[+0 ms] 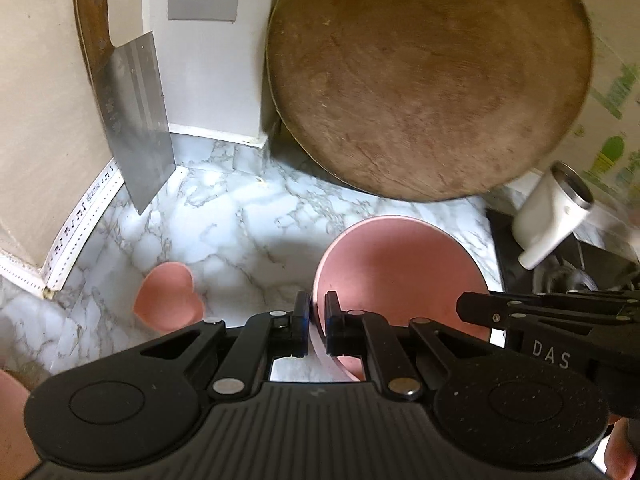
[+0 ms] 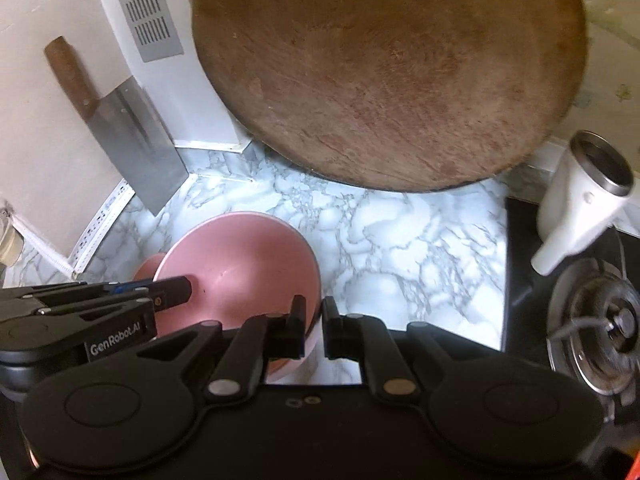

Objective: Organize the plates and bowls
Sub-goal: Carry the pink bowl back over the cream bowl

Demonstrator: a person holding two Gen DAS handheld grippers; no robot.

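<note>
both claws grip 1 pink bowl (image 1: 400,276) near the desk's (image 1: 224,232) front edge: the left claw (image 1: 317,320) pinches its left rim, the right claw (image 2: 313,322) its right rim. a pink heart-shaped dish (image 1: 170,296) sits just left. cleaver (image 1: 134,120) and round wooden board (image 1: 428,80) lean at the back.

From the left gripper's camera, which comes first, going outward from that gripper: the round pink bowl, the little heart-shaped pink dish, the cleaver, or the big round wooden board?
Nearest first, from the left gripper:
1. Round pink bowl: its rim sits between the fingers.
2. Heart-shaped pink dish: just left, on the marble counter.
3. Cleaver: leaning at the far left wall.
4. Round wooden board: propped at the back right; too close to call against the cleaver.
</note>
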